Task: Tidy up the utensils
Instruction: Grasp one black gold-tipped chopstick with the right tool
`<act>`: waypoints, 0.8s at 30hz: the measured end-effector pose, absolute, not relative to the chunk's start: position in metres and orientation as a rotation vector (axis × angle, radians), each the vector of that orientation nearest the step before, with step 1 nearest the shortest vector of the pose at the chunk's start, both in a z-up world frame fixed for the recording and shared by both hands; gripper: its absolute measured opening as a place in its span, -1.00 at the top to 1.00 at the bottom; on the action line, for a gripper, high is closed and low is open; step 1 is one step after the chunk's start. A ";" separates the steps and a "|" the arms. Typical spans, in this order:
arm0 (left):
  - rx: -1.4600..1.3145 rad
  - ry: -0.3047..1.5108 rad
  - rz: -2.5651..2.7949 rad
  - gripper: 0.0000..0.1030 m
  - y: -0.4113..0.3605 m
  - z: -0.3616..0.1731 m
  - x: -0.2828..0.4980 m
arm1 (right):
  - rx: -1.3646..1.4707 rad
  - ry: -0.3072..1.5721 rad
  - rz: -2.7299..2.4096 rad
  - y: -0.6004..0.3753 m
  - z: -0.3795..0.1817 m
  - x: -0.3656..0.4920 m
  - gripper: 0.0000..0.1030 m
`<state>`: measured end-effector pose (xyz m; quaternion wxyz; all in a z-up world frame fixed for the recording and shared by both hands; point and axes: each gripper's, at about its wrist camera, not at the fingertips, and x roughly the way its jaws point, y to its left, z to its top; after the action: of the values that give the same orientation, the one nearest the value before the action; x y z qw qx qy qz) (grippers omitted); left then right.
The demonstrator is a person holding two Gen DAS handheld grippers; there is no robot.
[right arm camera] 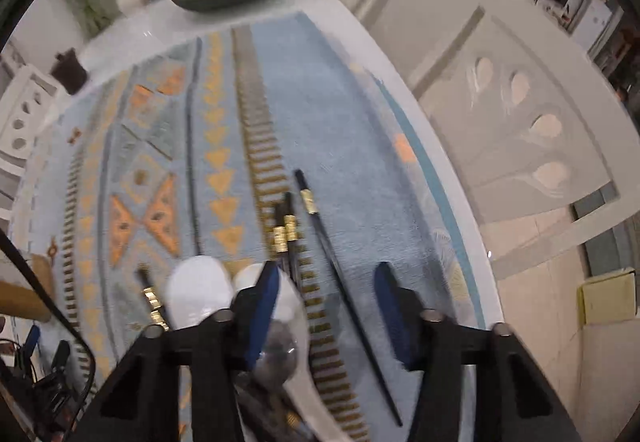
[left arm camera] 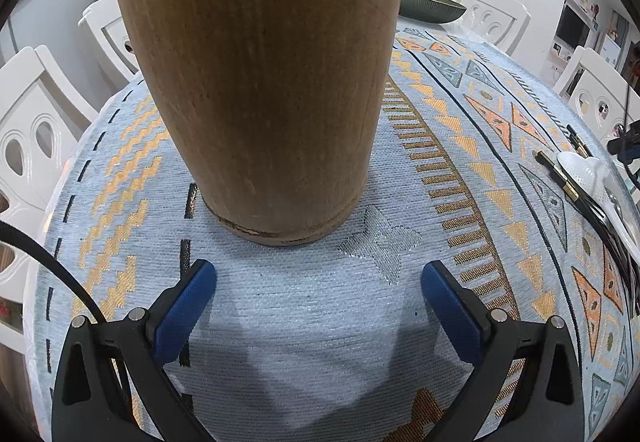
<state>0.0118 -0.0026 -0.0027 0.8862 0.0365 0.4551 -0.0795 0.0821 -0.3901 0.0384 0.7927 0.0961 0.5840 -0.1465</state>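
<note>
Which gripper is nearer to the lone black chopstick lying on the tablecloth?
Right. The right gripper hangs just above the chopstick, which lies between its fingers. The left gripper sits open in front of the wooden holder, away from it.

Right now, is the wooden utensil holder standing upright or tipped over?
Upright. The wooden holder stands on its flat base on the patterned tablecloth, its walls rising straight. Its inside cannot be seen.
</note>
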 end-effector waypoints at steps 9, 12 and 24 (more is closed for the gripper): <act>0.076 0.946 -0.165 -1.00 -0.003 -0.003 0.012 | 0.176 1.338 -0.279 -0.400 0.008 0.109 0.42; 0.076 0.946 -0.165 -1.00 -0.003 -0.003 0.012 | 0.169 1.364 -0.278 -0.402 0.000 0.117 0.53; 0.075 0.946 -0.166 -1.00 -0.002 -0.003 0.012 | 0.092 1.381 -0.271 -0.393 -0.015 0.156 0.83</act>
<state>0.0119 -0.0025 -0.0027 0.8862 0.0359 0.4549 -0.0798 0.1558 -0.3933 -0.0149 0.7614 0.0424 0.6348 -0.1246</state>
